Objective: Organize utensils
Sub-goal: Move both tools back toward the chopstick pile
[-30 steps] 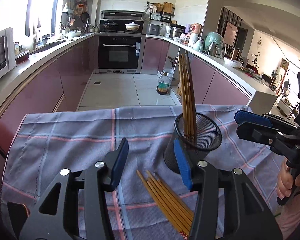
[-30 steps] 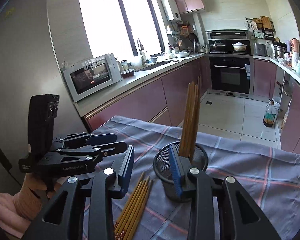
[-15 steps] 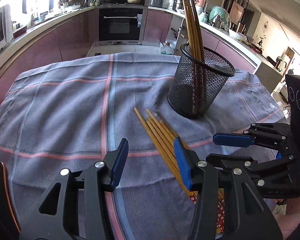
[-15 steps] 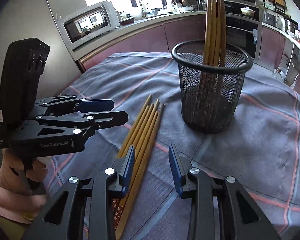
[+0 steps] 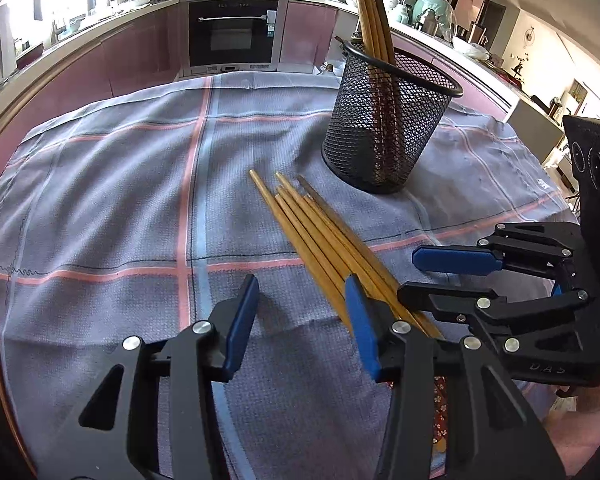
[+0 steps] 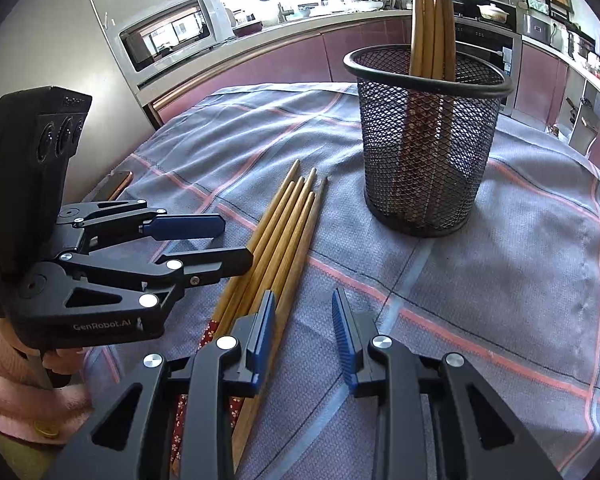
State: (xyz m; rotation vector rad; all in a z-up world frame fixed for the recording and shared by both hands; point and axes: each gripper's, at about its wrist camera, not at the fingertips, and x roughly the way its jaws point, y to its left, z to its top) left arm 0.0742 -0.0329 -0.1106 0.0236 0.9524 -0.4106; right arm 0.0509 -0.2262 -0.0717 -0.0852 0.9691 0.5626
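Over a checked cloth (image 5: pixel 100 184) in what seems a kitchen, both grippers, empty, are closing.

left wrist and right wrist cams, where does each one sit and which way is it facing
Left wrist: on the left gripper, angled down over the checked cloth at the loose chopsticks and mesh holder; its jaws are closing with nothing between them; the right gripper shows at right.
Right wrist: on the right gripper, angled down at the same bundle; jaws closing on nothing; the left gripper and a pink sleeve show at left.
Shared: cloth, loose chopsticks, mesh holder, chopsticks standing in the holder, and both grippers.
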